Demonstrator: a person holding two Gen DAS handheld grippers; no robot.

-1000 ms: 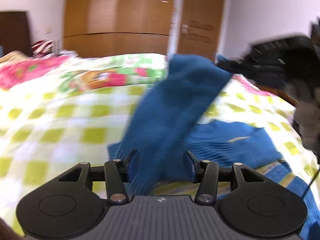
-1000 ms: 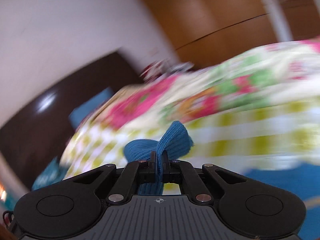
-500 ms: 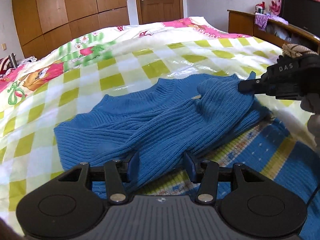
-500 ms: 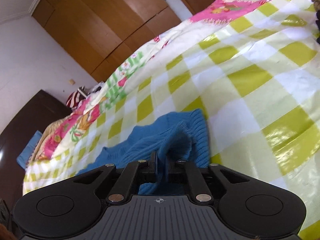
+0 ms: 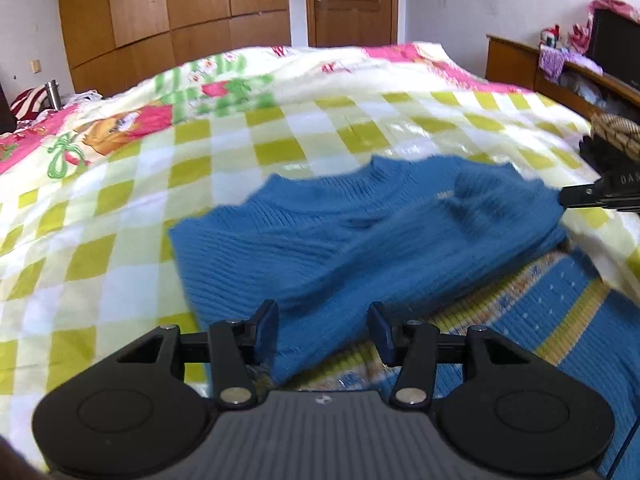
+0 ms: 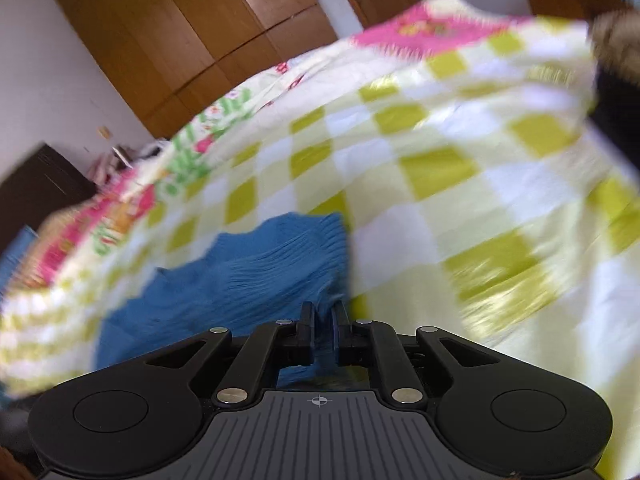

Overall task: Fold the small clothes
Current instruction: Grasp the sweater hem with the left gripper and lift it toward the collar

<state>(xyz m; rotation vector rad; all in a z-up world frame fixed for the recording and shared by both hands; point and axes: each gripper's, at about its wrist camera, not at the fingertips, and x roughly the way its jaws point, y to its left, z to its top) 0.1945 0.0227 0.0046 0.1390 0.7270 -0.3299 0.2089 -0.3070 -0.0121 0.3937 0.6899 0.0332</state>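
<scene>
A home bedroom. A bed (image 5: 120, 208) fills most of both views, spread with a green-and-white check sheet and a pink cartoon quilt (image 5: 100, 128). Behind it stand a tall wooden wardrobe (image 5: 168, 16) and a panelled wooden door (image 5: 352, 0). White walls, and at right a wooden headboard shelf (image 5: 560, 80) strewn with cloth and small things.

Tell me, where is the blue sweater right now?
The blue sweater lies spread on the checked bedspread near the bed's near edge, its lower part reaching between the left gripper fingers.
</scene>
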